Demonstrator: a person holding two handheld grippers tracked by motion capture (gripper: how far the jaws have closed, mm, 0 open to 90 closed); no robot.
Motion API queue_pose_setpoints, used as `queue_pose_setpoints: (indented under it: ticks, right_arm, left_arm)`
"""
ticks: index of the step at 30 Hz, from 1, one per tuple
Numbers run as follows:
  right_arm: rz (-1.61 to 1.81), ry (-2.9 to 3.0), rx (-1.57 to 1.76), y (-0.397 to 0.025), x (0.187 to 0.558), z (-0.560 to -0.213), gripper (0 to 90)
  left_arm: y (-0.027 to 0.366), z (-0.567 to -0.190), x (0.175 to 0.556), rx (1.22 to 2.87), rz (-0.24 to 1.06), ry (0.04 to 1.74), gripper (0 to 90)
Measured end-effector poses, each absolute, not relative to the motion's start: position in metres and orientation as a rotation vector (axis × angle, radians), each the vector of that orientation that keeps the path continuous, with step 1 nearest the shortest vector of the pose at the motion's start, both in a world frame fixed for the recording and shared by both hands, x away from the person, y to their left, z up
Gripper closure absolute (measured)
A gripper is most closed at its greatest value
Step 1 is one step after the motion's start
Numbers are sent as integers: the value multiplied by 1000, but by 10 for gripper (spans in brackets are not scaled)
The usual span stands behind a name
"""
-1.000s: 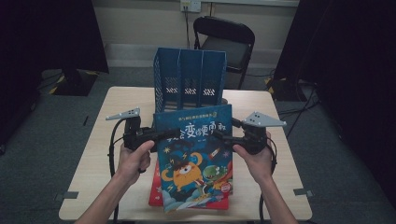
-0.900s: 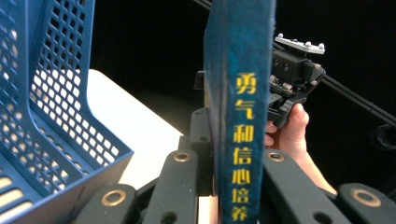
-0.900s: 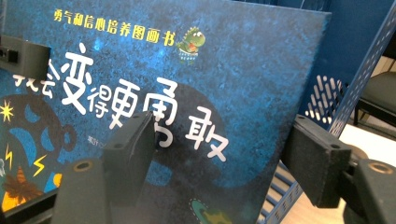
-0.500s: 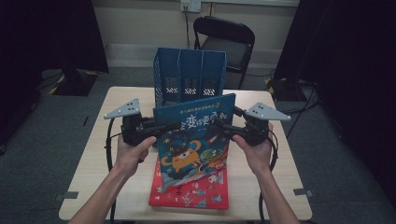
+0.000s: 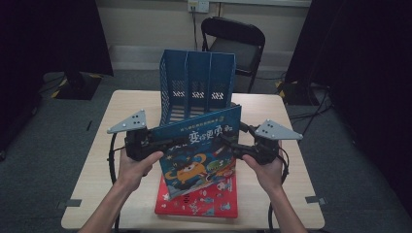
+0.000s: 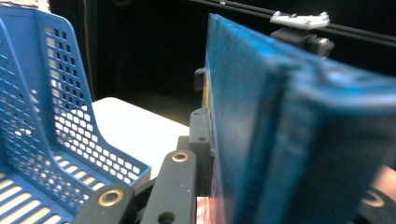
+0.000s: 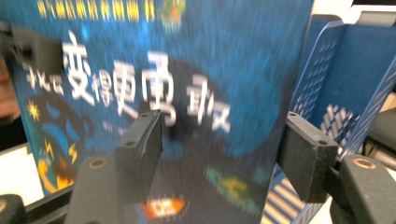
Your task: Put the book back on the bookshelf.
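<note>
- Your left gripper (image 5: 163,143) clamps the blue book's (image 5: 201,145) left edge; the book stands tilted above the table (image 5: 97,145), in front of the rack (image 5: 197,85).
- Your right gripper's (image 5: 233,145) jaws stand apart, one across the cover, one past its right edge; grip unclear.
- Cover bears white Chinese characters.
- A red book (image 5: 204,201) lies flat beneath; a chair (image 5: 235,41) stands behind.

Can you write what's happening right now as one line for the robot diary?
left tool: shut on blue book | right tool: holds book's other edge | book: tilted up above red book | file rack: behind
</note>
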State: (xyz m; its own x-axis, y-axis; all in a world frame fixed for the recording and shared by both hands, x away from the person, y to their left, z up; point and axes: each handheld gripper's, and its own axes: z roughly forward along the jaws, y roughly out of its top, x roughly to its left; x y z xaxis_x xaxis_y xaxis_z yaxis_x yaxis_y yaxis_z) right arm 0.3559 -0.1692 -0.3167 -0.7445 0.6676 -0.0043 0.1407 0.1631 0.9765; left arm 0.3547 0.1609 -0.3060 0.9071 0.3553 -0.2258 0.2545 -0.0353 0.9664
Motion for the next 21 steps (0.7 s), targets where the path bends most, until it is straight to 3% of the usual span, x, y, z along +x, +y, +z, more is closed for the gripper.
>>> queue_pose_setpoints:
  ticks: [6, 21]
  right_arm:
    - [1586, 2062, 776, -168, 355, -335, 343]
    - [1574, 2059, 787, -165, 355, -335, 318]
  left_arm:
    - [156, -304, 347, 1655, 134, 508, 799]
    - [152, -307, 354, 1668, 94, 522, 795]
